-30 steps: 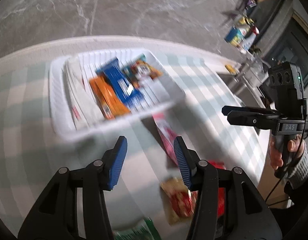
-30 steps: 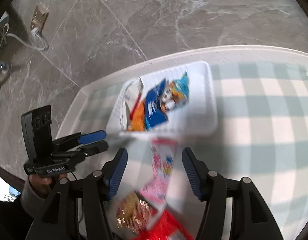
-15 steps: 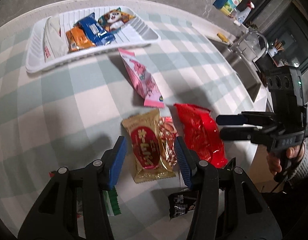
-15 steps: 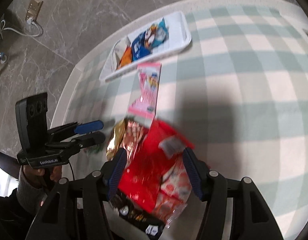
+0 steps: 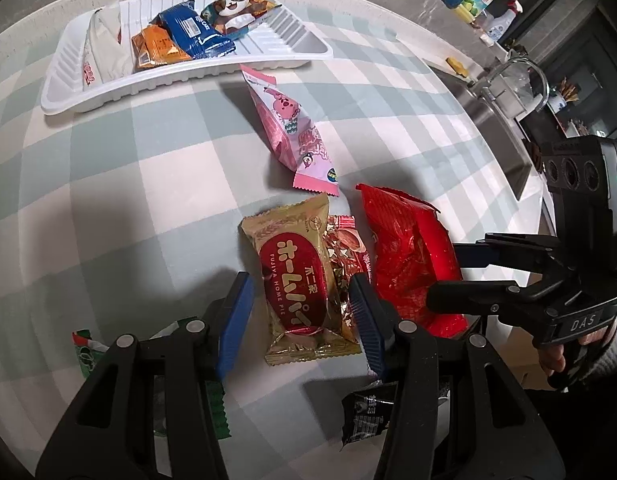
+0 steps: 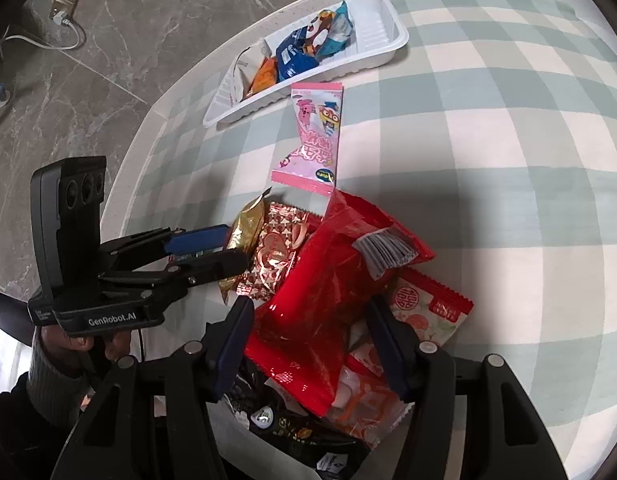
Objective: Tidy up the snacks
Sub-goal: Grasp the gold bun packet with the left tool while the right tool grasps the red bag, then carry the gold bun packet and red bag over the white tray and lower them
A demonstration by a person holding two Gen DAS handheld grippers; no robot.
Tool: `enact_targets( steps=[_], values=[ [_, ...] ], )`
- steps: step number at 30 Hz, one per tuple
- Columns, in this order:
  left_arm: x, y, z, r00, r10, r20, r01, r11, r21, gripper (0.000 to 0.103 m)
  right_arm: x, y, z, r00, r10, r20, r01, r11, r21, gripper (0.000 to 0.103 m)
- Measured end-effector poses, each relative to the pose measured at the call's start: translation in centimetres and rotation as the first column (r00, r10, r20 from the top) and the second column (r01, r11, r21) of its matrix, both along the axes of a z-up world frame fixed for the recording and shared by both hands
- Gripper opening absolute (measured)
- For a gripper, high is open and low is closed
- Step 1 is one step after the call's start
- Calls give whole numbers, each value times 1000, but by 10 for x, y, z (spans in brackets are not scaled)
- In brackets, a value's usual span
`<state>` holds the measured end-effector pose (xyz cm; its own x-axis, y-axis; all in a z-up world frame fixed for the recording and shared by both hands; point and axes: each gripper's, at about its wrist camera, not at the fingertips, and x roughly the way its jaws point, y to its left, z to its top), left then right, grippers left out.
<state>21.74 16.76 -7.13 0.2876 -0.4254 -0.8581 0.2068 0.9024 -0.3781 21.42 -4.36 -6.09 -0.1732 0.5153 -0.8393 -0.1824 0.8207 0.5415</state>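
A white tray (image 5: 180, 76) at the table's far side holds several snack packets; it also shows in the right wrist view (image 6: 392, 46). A pink packet (image 5: 294, 136) lies just in front of it. My left gripper (image 5: 298, 312) is open, its fingers either side of a gold Home Pie packet (image 5: 296, 280). A shiny red bag (image 5: 408, 260) lies to its right. My right gripper (image 6: 312, 332) is open, its fingers either side of that red bag (image 6: 328, 280). A pink packet (image 6: 316, 136) lies further out.
The table has a green-and-white check cloth (image 5: 108, 184). A black packet (image 5: 364, 412) and a green packet (image 5: 212, 412) lie near the front edge. A peach-print packet (image 6: 428, 312) lies under the red bag. A sink with a tap (image 5: 508, 80) is at the far right.
Both grippers have pulled back from the tray and dropped low over the pile of loose snacks. The left one now straddles the gold packet, the right one the red bag.
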Motion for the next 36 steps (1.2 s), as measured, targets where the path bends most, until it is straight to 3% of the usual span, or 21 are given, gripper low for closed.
enact_targets(
  steps=[14,16,19,29,36],
  values=[
    [6,1,-9,1000,7,3,-7,999,-32,44,8,9,-16,1000,-5,-16,5,1000,-22,61],
    [6,0,-9,1000,-1,7,2,1000,-26,35,8,12,-17,1000,8,-3,-9,999,-36,55],
    [4,0,-10,1000,-9,14,9,999,-30,30,8,13,-19,1000,22,4,-22,999,-30,43],
    [3,21,-1,998,50,25,-47,993,-110,29,20,-19,-24,988,-127,-88,136,986,102,36],
    [8,37,8,994,102,31,-96,985,-142,29,28,-34,-20,978,-182,-100,195,972,132,36]
  ],
)
